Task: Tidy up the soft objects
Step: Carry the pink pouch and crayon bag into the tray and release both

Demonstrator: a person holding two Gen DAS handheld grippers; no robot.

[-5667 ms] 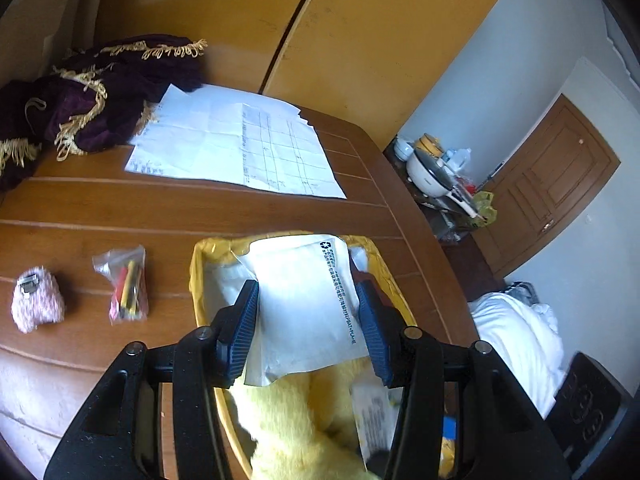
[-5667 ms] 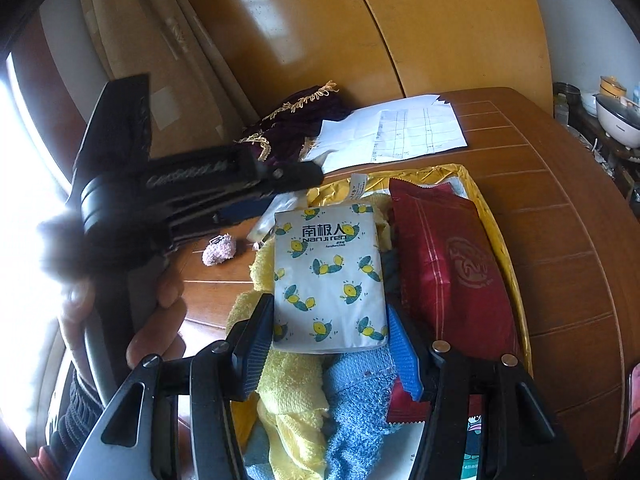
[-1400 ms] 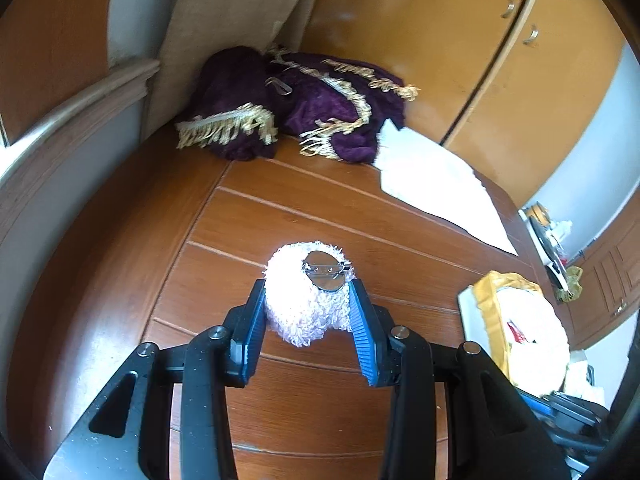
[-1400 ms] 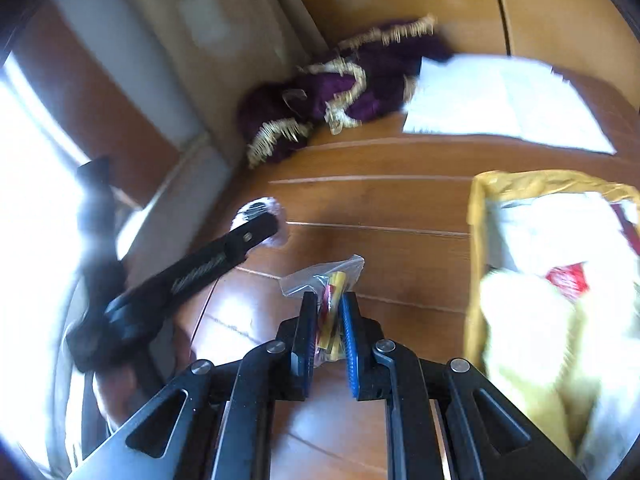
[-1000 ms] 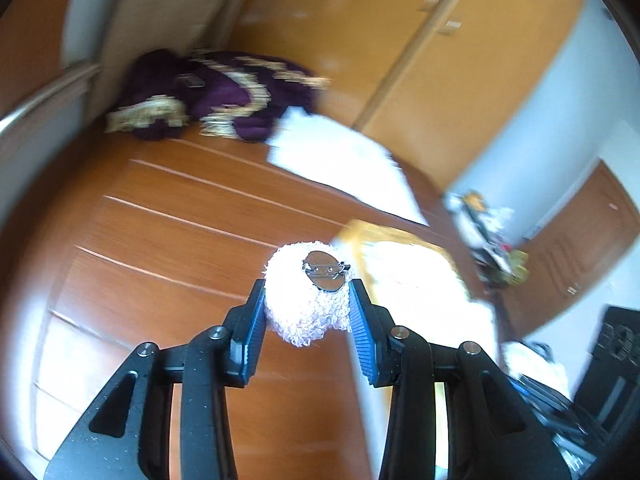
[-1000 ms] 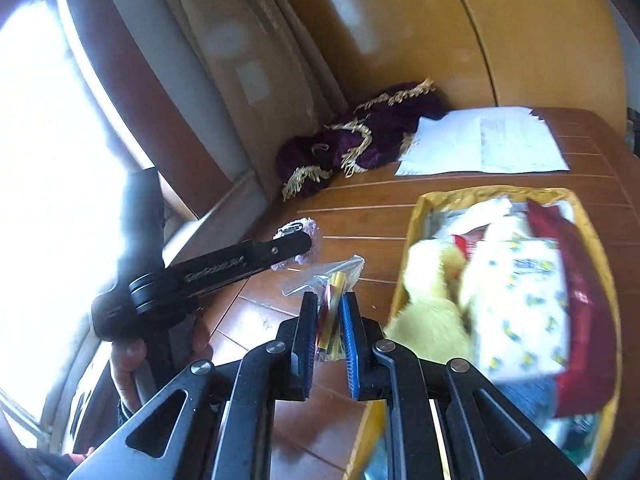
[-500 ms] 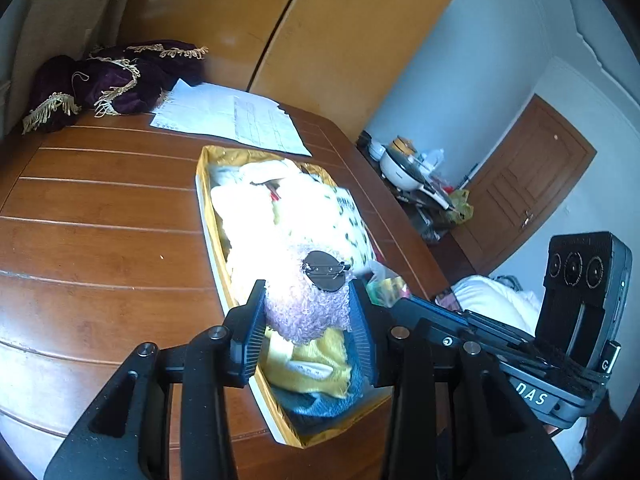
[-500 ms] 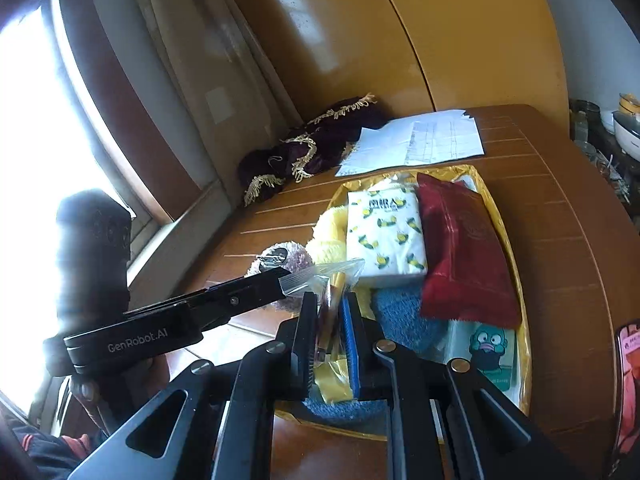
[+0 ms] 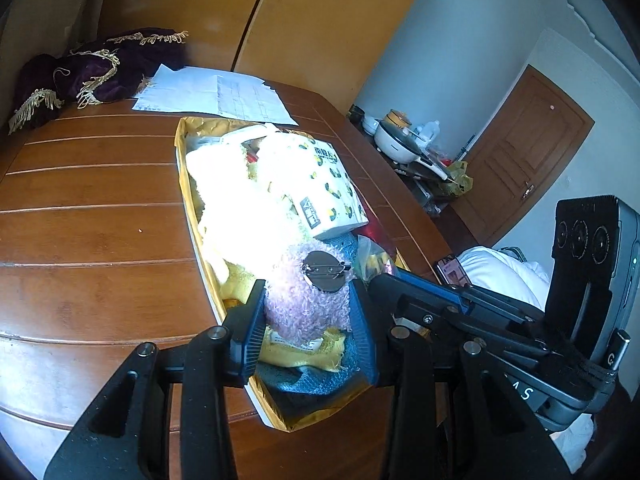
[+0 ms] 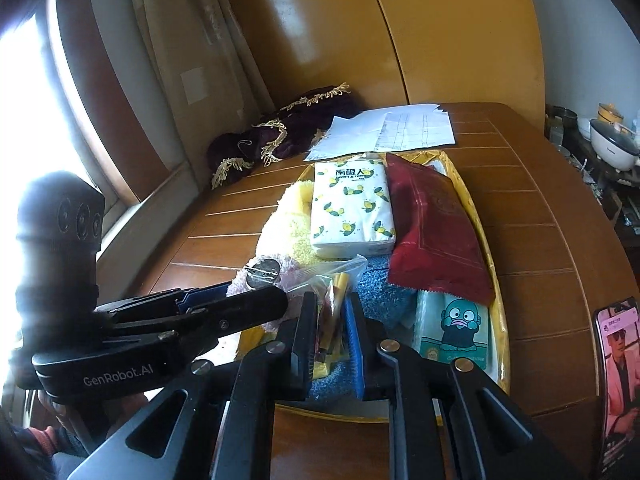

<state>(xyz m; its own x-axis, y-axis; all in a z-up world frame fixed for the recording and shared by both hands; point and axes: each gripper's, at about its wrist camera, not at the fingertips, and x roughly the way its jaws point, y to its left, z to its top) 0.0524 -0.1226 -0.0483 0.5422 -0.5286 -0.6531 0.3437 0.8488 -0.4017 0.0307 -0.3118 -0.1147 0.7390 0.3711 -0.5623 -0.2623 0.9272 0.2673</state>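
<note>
A: What stands behind the brown plank-grooved wooden worktop point(image 9: 100, 216)?

B: Tall honey-coloured wooden cupboard doors point(image 10: 452, 32) with small ring handles, and pale beige curtains point(image 10: 192, 52) beside a bright window with a dark wooden frame point(image 10: 36, 120), where daylight floods in.

A: And the far side?

B: Pale blue-white walls point(image 9: 448, 48), a brown panelled wooden door point(image 9: 528, 152), a low cluttered side shelf with a white electric cooking pot point(image 9: 396, 140), and white bedding point(image 9: 504, 276).
</note>
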